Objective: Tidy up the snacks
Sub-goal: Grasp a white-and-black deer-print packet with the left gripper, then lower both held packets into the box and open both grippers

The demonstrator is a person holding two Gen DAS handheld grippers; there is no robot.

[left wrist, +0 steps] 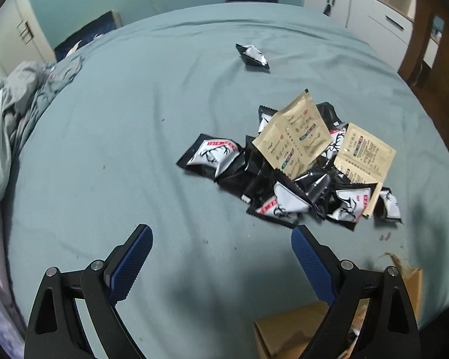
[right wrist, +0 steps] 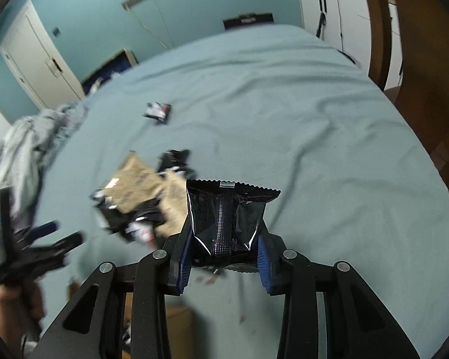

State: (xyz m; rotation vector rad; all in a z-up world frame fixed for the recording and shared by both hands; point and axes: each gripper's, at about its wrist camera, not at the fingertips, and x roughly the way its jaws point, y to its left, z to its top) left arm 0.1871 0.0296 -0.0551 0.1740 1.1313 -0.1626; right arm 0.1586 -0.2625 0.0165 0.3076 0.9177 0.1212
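Bedroom with teal walls and white cupboards; the work surface is a bed [left wrist: 134, 149] under a wrinkled grey-green sheet, with crumpled bedding at its left edge.

Task items: a loose pile of snack packets [left wrist: 296, 167] lies on the sheet, black-and-white pillow packs with tan sachets [left wrist: 293, 134] resting tilted on top. One stray packet [left wrist: 253, 55] lies well apart, farther up the bed. A cardboard box [left wrist: 287, 335] sits at the near edge, partly hidden behind the gripper.

Left gripper [left wrist: 221, 263]: jaws wide, holding nothing, hovering just short of the pile.

Right gripper [right wrist: 224, 254]: jaws closed on a black packet [right wrist: 227, 215], gripped across its lower body, back seam facing the camera, upper crimped edge free.

Handling assessment: the packets look light, soft and air-puffed, with glossy film likely to slip. Crushing is a risk for the contents. A grip across the flat crimped end or a moderate squeeze over the middle seems safest. The tan sachets appear thin and flat, probably best pinched by an edge raised off the pile.
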